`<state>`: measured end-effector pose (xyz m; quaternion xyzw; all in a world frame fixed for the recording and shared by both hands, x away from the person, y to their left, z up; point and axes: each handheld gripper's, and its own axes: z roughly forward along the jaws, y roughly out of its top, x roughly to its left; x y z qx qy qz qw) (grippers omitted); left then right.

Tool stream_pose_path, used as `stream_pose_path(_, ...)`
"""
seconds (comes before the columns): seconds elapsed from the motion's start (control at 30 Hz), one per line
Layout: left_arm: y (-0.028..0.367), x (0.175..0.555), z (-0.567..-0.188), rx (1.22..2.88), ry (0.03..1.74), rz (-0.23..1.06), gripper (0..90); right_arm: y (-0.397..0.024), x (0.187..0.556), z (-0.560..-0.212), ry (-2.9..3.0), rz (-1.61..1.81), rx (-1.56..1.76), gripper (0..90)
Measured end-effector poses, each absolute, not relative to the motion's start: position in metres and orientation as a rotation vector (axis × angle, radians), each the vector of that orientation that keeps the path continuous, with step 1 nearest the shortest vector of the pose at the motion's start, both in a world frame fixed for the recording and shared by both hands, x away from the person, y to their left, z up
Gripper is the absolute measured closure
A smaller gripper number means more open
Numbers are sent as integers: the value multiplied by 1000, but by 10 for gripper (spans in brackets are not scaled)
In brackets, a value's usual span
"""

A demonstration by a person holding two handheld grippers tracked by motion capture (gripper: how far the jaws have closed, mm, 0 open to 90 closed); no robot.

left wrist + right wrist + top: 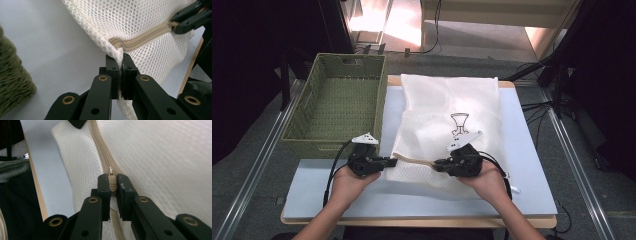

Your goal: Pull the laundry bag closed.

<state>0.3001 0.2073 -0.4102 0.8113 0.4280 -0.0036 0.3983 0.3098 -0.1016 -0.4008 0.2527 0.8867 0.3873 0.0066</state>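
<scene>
White mesh laundry bag (447,125) lying flat on the pale blue table (522,165), just right of the green woven basket (337,105). Left gripper (122,68) clamps the bag's near corner at the zipper's end; right gripper (113,185) pinches the beige zipper (101,155) at its slider.

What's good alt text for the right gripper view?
The right gripper is shut on the zip pull of a white mesh bag, with the beige zip running away from its jaws. The pale blue table shows beside the bag.
</scene>
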Motion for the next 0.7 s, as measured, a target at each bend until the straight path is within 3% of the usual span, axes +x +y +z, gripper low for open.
stream_pose_path(0.3, 207, 300, -411, 2049, 1081, -12, 879, -147, 308, -397, 2729, 1245, 849, 833)
stream_pose_path(0.7, 208, 301, -412, 2058, 1076, -8, 878, -149, 306, -396, 2750, 1237, 828, 833)
